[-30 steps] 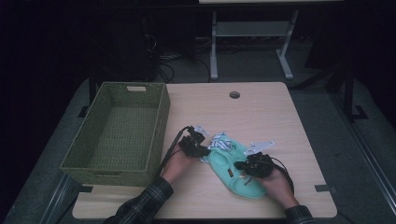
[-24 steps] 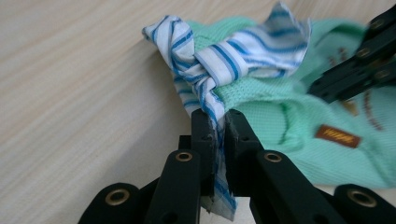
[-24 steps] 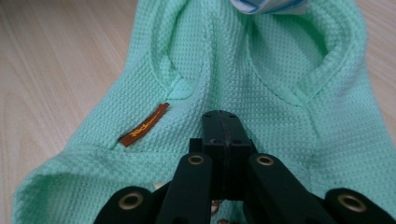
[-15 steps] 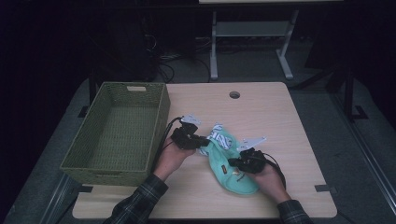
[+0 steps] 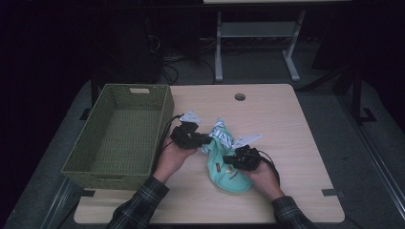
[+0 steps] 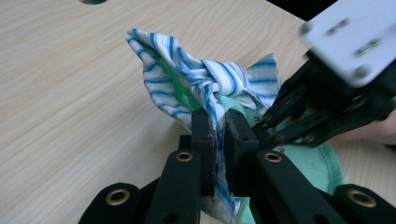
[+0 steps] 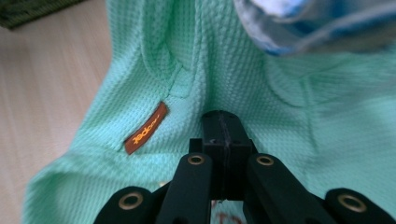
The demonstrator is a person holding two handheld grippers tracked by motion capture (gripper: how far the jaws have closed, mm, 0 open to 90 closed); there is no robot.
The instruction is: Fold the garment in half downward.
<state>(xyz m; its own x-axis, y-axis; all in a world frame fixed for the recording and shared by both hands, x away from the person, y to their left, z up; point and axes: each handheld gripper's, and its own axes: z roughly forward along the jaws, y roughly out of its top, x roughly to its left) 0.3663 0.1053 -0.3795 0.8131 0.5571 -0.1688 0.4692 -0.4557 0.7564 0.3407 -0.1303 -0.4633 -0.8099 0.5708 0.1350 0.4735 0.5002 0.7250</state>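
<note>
A blue-and-white striped cloth [image 6: 205, 79] is bunched and lifted off the table, and my left gripper [image 6: 219, 133] is shut on a fold of it. In the high view that gripper [image 5: 205, 139] sits just right of the basket, with the striped cloth [image 5: 220, 134] at its tips. A mint green cloth [image 5: 229, 174] with an orange label [image 7: 145, 128] lies below the striped one. My right gripper [image 5: 229, 161] rests on its upper part. Its jaws [image 7: 223, 128] are pressed tight together and creases in the green cloth run toward them. The right gripper [image 6: 327, 107] crosses close beside the left one.
A woven green basket [image 5: 165, 112], with nothing in it, stands at the table's left side, close to my left hand. The wooden table [image 5: 286, 129] has a round cable hole [image 5: 239, 97] near its far edge. Dark floor and a desk frame lie beyond.
My left gripper has risen and drawn back toward the basket, pulling the striped cloth up. My right gripper has slid left along the green cloth, which has bunched narrower.
</note>
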